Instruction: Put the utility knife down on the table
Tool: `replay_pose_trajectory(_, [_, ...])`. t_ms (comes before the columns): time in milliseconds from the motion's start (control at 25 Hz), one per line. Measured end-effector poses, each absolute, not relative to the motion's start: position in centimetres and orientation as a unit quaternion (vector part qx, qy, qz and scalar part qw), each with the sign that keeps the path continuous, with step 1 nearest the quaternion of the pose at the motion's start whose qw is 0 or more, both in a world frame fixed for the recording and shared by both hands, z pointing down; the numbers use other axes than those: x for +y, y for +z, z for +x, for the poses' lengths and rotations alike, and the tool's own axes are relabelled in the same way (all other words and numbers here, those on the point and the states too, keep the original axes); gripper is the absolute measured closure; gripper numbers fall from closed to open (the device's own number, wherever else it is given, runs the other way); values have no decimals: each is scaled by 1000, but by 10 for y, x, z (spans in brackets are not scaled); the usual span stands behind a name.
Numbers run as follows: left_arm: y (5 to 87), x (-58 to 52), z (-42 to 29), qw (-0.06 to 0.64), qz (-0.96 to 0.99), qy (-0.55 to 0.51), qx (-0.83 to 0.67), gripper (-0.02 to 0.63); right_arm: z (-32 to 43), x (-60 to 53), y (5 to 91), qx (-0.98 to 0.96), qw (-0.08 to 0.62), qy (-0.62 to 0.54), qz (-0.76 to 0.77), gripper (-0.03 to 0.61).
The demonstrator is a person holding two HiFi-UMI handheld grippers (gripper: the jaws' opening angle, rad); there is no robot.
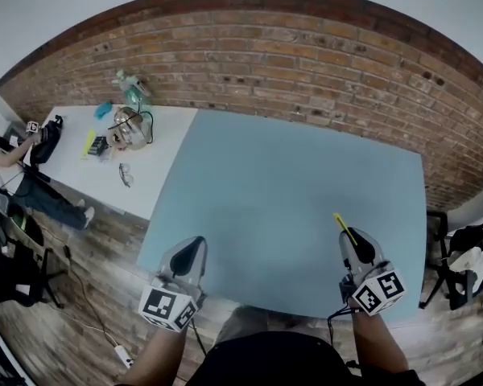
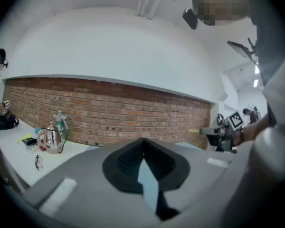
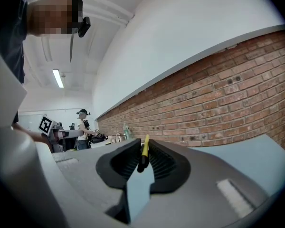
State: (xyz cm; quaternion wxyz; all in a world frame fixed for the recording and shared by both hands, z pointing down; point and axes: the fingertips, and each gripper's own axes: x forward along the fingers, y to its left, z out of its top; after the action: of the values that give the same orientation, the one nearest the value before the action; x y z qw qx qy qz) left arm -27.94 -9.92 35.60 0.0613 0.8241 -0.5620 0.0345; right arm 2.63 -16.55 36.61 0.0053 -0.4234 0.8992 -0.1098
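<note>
- R gripper (image 1: 348, 236): shown at lower right of head view, over the near-R part of the blue table (image 1: 290, 175); marker cube nearest the camera.
- Knife (image 1: 342, 224): clamped btwn the R gripper's pads. Its yellow end sticks out past the tips, pointing away from the person and slightly L. It is held by the gripper, not laid on the table.
- R gripper view: jaws of R gripper (image 3: 141, 152) are seen part-closed onto the knife (image 3: 145, 145), w/ a dark section low in the gap and yellow above.
- L gripper (image 1: 195, 244): at lower L of head view, by the table's near-L corner.
- L gripper view: tips of L gripper (image 2: 142, 142) are seen meeting, w/ nothing btwn them; only blue table surface shows through the slit below.
- Brick wall (image 1: 290, 55): runs behind the table.
- White bench (image 1: 72, 175): L of the table, apart from it, w/ a kettle (image 1: 129, 127) and spray bottle (image 1: 130, 84) on it.
- Second person (image 1: 28, 163): seen at far L by the bench.
</note>
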Motion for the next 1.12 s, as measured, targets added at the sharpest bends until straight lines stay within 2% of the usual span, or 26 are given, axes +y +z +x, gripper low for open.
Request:
replay_pose_trajectory(280, [358, -136, -283, 59, 867, 46, -493, 626, 20, -172, 357, 872, 13, -104, -479, 523])
replay_pose_trajectory(680, [361, -190, -229, 61, 915, 40, -398, 626, 60, -171, 329, 832, 20, -75, -549, 523])
replay_pose_trajectory(1120, [332, -203, -188, 25, 917, 48, -395, 626, 74, -175, 305, 846, 42, -46, -530, 523])
